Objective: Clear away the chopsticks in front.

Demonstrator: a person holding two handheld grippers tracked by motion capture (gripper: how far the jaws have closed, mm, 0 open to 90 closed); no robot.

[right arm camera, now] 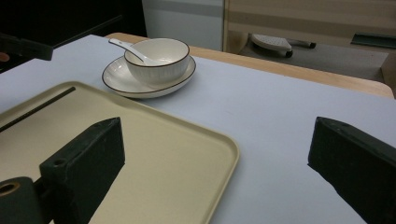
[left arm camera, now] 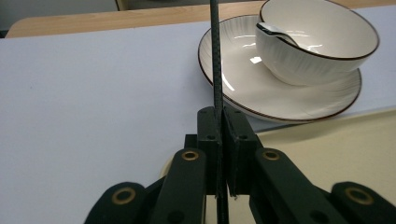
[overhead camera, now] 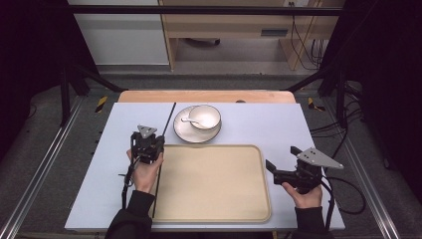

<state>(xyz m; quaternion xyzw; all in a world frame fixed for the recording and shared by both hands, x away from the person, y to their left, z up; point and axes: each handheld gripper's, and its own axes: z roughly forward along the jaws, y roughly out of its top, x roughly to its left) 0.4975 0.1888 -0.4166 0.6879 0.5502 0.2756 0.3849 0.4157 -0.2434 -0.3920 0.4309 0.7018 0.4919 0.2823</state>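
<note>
A thin black rod (overhead camera: 168,122) runs from beside the plate back along the tray's left edge toward the person. My left gripper (overhead camera: 149,140) is shut on the rod (left arm camera: 215,60), which stands up between its closed jaws in the left gripper view. A white plate (overhead camera: 185,132) with a dark rim holds a white bowl (overhead camera: 205,116) with a white spoon (overhead camera: 188,119) in it, just behind the tray. My right gripper (overhead camera: 282,158) is open at the tray's right side. Nothing lies between its wide-spread jaws (right arm camera: 219,163), which point toward the bowl (right arm camera: 159,58).
A large beige tray (overhead camera: 214,184) lies in the middle of the pale mat (overhead camera: 259,119), with the rod (right arm camera: 37,108) crossing its far side. The wooden table edge (overhead camera: 204,96) is behind the plate. Cables trail from both grippers.
</note>
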